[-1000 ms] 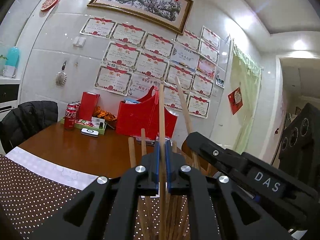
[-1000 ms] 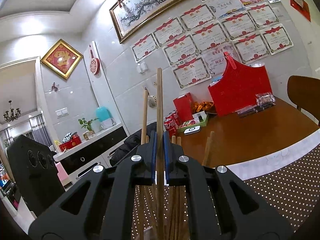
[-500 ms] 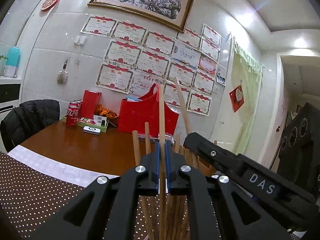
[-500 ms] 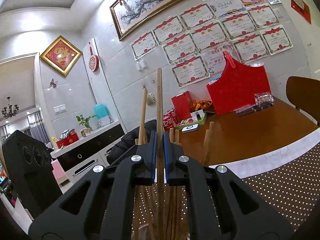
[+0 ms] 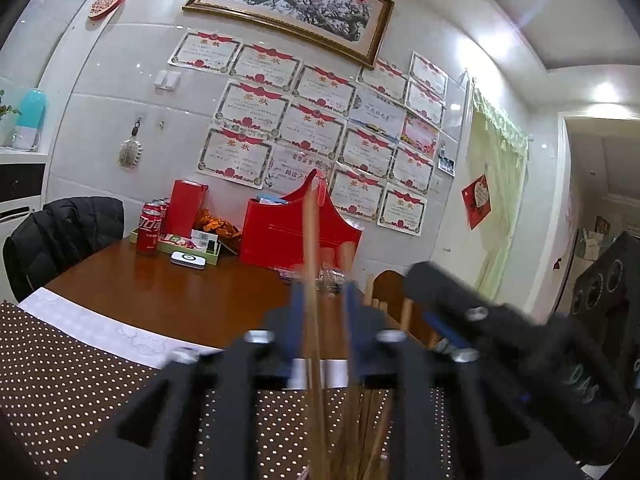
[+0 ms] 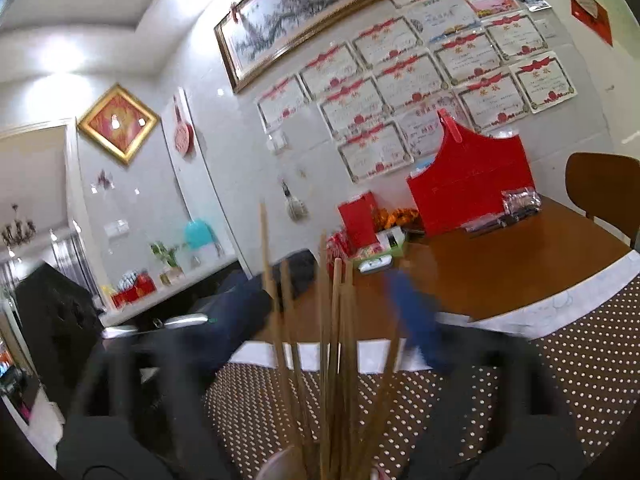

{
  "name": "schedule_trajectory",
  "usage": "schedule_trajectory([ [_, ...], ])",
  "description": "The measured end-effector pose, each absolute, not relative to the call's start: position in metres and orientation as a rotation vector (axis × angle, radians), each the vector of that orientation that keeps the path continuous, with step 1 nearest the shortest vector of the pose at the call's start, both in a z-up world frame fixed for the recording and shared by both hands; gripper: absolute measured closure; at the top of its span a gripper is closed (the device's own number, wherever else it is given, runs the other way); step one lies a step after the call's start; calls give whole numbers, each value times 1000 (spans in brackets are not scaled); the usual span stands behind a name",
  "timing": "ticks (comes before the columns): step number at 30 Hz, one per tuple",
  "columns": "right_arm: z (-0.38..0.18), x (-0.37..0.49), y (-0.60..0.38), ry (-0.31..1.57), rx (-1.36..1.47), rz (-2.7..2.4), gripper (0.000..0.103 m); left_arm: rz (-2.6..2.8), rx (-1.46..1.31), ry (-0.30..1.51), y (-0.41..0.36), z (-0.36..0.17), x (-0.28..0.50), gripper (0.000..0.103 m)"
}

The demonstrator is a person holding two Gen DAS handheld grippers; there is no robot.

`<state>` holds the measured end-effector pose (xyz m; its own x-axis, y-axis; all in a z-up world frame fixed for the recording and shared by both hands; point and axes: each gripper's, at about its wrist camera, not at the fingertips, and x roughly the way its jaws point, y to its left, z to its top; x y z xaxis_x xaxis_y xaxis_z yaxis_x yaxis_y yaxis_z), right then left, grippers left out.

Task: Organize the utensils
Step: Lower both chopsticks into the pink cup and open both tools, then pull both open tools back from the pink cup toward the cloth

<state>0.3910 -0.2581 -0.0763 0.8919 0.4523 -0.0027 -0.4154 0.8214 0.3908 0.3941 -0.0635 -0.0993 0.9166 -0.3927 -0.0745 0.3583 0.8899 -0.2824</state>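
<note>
Several wooden chopsticks (image 5: 316,380) stand upright in a bunch just in front of both grippers; their holder is mostly hidden, only a pale rim (image 6: 280,460) shows. My left gripper (image 5: 322,312) is open, blue pads (image 5: 296,320) apart, with one chopstick standing loose between them. My right gripper (image 6: 332,308) is open wide and blurred, the bunch of chopsticks (image 6: 332,360) standing between its fingers. The right gripper's black body (image 5: 500,340) shows to the right in the left wrist view.
A brown table (image 5: 180,296) carries a dotted mat (image 5: 80,392), a red basket (image 5: 296,236), red cans (image 5: 150,228), a tray of small items (image 5: 188,246) and a red box. A black jacket hangs on a chair (image 5: 60,240). A wooden chair (image 6: 604,192) stands right.
Both grippers were shut on a chopstick each; now both have opened and let go. The chopsticks have dropped lower into the bunch. Both views are motion-blurred.
</note>
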Motion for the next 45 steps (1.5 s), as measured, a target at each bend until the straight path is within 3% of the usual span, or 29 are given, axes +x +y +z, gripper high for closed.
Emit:
schedule_trajectory([
  [2,-72,388,-259,84,388,461,20,-384,-267,123,-62,-97,391,55],
  [4,-68,385,-261,72,397,462,9,-378,-263,114,-61,-94,389,44],
  [7,-61,380,-262,54,402,454,6,-359,-257,88,-59,-86,382,28],
  [13,-44,370,-270,40,415,425,6,-335,-224,51,-58,-63,367,15],
  [22,-21,343,-281,59,433,406,6,-219,-145,172,-61,-32,335,13],
  [32,-21,285,-281,218,312,367,6,-111,-26,301,-43,-32,281,13],
  [45,-127,294,-276,613,197,436,6,-86,53,684,-45,-140,256,13],
])
